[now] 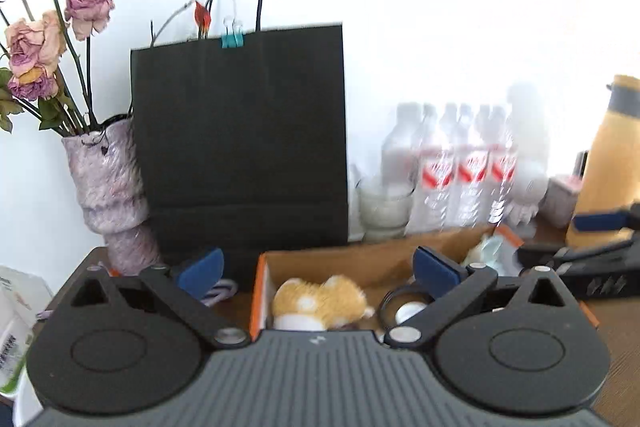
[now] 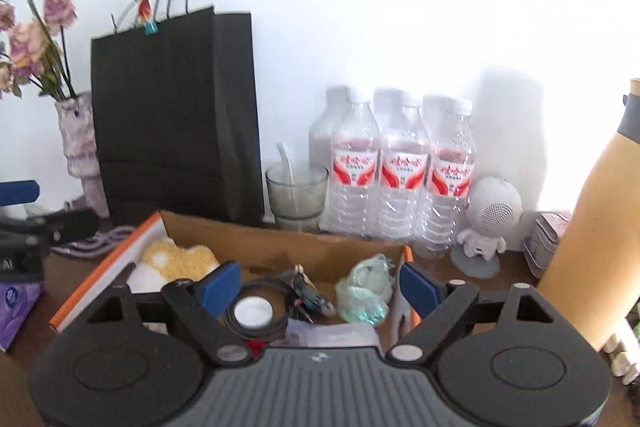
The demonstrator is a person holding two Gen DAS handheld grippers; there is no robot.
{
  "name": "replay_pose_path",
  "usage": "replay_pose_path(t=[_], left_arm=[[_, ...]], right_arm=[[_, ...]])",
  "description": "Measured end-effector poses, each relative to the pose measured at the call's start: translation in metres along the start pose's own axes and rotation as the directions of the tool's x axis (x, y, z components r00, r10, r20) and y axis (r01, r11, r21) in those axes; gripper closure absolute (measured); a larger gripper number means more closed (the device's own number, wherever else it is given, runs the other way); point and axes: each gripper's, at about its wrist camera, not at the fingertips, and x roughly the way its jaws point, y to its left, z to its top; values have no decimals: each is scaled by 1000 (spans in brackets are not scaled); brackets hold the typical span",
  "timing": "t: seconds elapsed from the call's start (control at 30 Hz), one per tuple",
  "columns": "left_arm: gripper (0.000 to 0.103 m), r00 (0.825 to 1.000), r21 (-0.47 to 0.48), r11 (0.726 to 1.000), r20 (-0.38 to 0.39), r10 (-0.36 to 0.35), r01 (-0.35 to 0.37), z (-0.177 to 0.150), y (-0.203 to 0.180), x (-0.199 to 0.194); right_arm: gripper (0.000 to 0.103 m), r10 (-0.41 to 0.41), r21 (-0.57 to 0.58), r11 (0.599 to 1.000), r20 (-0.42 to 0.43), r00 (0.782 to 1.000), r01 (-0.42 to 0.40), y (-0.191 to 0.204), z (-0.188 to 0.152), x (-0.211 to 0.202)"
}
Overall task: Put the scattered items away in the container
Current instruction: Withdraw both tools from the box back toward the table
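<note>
A cardboard box (image 1: 360,259) with an orange rim sits on the brown table just ahead of both grippers. Inside it lie a yellow and white plush toy (image 1: 320,301), a coiled dark cable (image 2: 256,327) around a white cap (image 2: 253,311), and a crumpled pale green bag (image 2: 366,291). My left gripper (image 1: 318,271) hangs open over the box's left half, its blue pads clear of the plush toy. Over the right half, my right gripper (image 2: 320,287) is open too, with nothing between its pads. The box (image 2: 280,247) and the toy (image 2: 180,261) also show in the right wrist view.
Behind the box stand a black paper bag (image 1: 240,131), a lilac vase (image 1: 108,195) of dried roses, a glass (image 2: 296,195), several water bottles (image 2: 400,171) and a white astronaut figure (image 2: 488,219). A tall yellow bottle (image 2: 588,227) rises at right. A purple tissue pack (image 2: 16,307) lies at left.
</note>
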Motion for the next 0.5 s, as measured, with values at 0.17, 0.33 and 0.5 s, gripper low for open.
replay_pose_path(t=[0.17,0.33,0.5], left_arm=[[0,1000,-58,998,14,-19,20,2,2,-3],[0,1000,-64,998,21,-4,5,-4,2,-19],[0,998,-37,999,58,10,-8,-23,-10,-78]], right_arm=[[17,-14,42,999,39,999,12,-2,0,1],[16,-17,63,998,64,998,13,0,-4,-13],[15,-1,99,995,92,996,-9,4,-20,-56]])
